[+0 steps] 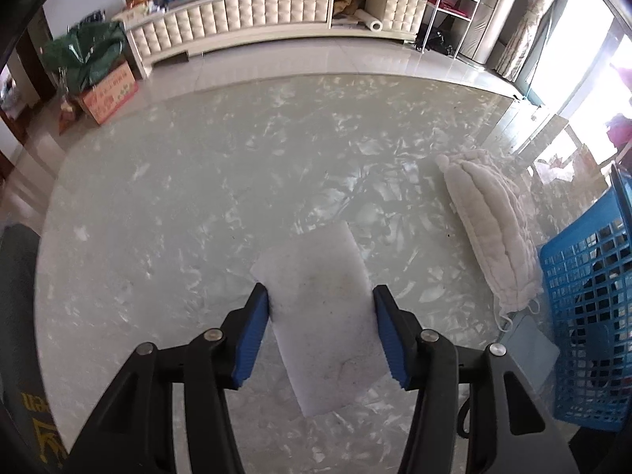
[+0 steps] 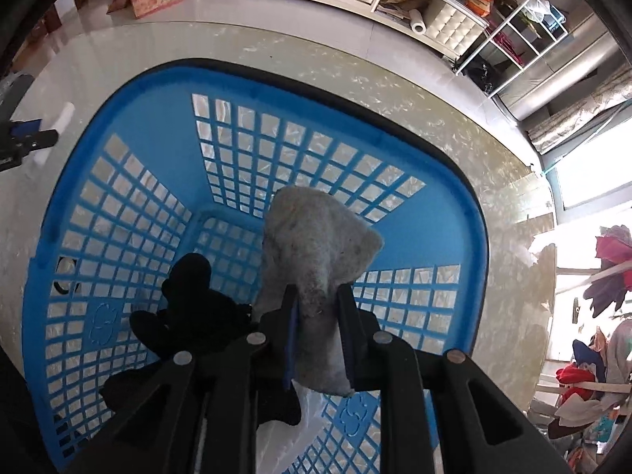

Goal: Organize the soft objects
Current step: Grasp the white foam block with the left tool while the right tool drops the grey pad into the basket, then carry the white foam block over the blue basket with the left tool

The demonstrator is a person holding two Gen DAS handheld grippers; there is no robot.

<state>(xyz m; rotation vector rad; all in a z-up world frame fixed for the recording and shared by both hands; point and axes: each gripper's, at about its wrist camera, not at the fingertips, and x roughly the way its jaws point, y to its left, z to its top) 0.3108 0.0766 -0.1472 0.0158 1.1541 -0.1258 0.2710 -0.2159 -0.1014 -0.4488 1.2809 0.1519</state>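
In the left wrist view my left gripper point(image 1: 320, 296) is open, its blue pads on either side of a flat white sponge sheet point(image 1: 324, 320) lying on the glossy table. A white fluffy cloth point(image 1: 489, 229) lies to the right, next to the blue basket point(image 1: 584, 316). In the right wrist view my right gripper point(image 2: 318, 296) is shut on a greyish-white cloth point(image 2: 316, 245) and holds it over the inside of the blue basket point(image 2: 150, 118). A black soft item point(image 2: 189, 308) lies in the basket at the lower left.
The pale marbled table point(image 1: 197, 181) is round, with its far edge toward a white quilted cabinet point(image 1: 252, 15). A cardboard box point(image 1: 106, 94) stands on the floor at the left. The other gripper shows at the left edge of the right wrist view point(image 2: 23, 138).
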